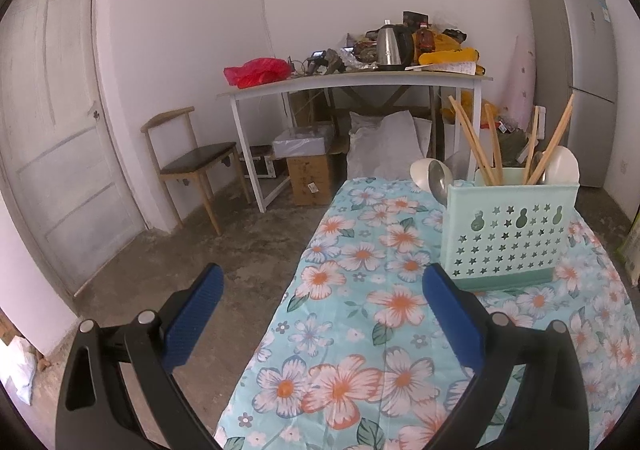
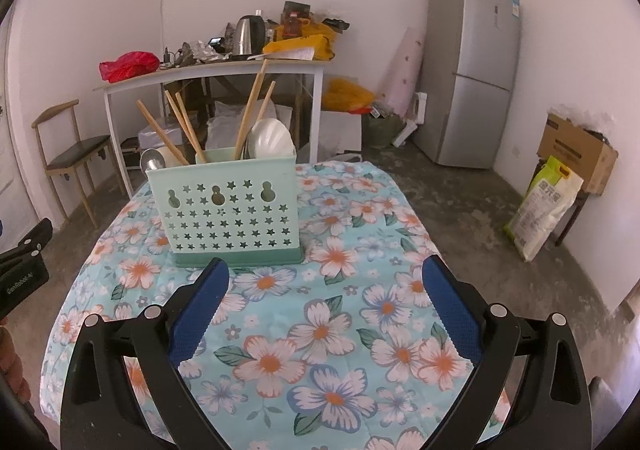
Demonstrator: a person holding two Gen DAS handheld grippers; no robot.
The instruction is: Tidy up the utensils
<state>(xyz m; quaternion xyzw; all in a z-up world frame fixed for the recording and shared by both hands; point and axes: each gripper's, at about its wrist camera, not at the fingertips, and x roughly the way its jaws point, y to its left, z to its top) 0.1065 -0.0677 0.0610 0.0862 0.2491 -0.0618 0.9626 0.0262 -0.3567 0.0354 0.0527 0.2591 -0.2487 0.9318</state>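
A mint green utensil holder (image 2: 228, 210) with star-shaped holes stands on the floral tablecloth (image 2: 320, 330). It holds several wooden chopsticks (image 2: 252, 110), a white ladle (image 2: 270, 138) and a metal spoon (image 2: 150, 162). It also shows in the left wrist view (image 1: 508, 230) at the right, with chopsticks (image 1: 472, 138) and a metal spoon (image 1: 440, 178) sticking out. My right gripper (image 2: 324, 274) is open and empty, just in front of the holder. My left gripper (image 1: 324, 282) is open and empty, to the left of the holder, over the table's left edge.
A white desk (image 2: 208, 70) piled with a kettle and bags stands at the back wall. A wooden chair (image 1: 192, 158) is at the left, a grey fridge (image 2: 472, 66) at the right. A cardboard box (image 2: 576, 150) and rice bag (image 2: 544, 206) sit on the floor at the right.
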